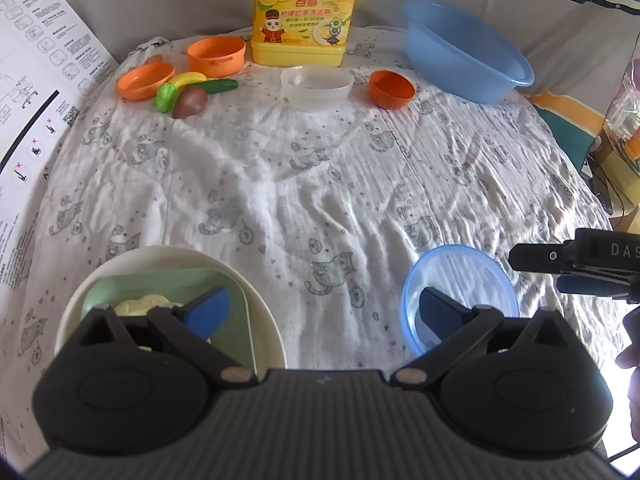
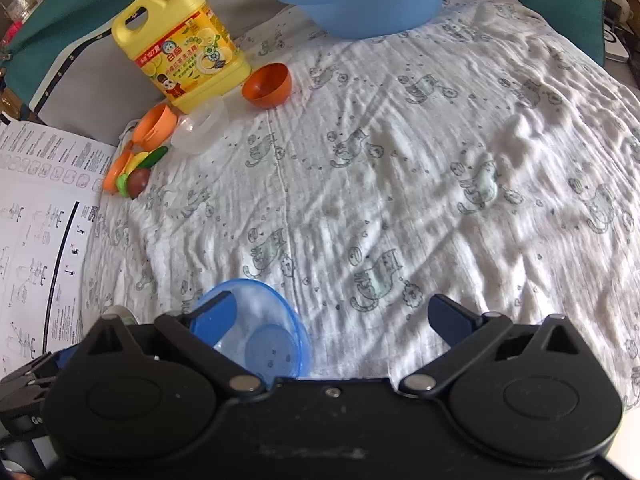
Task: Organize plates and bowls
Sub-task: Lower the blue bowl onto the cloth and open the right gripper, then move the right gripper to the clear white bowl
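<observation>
Plates and bowls are lying scattered across the crumpled white cat-print cloth (image 1: 320, 184), and we are holding both tools low over its near edge. Our left gripper (image 1: 324, 308) is standing with its jaws spread wide and empty; under its left jaw a cream round plate (image 1: 264, 312) is carrying a pale green square dish (image 1: 236, 304), while a translucent blue plastic bowl (image 1: 460, 264) is sitting under its right jaw. Our right gripper (image 2: 332, 316) is likewise gaping with nothing between its jaws, the same blue bowl lying tilted beneath its left jaw.

Far ahead of the jaws are waiting a clear plastic bowl (image 1: 316, 86), a small orange bowl (image 1: 391, 89), an orange round tub (image 1: 216, 54) and an orange shallow dish (image 1: 145, 79), with a large blue plastic basin (image 1: 468, 52) beyond.

We are judging the blue bowl light, stiff and rather slick, so pinching its thin rim between the pads looks the surest hold. It may skate on the soft, wrinkled cloth if nudged. The stacked plate seems heavier and is best taken at its edge.

Our gripper bodies are covering the near halves of the plate and bowl. Something pale yellow is lying in the green dish, but we cannot make out what it is.
</observation>
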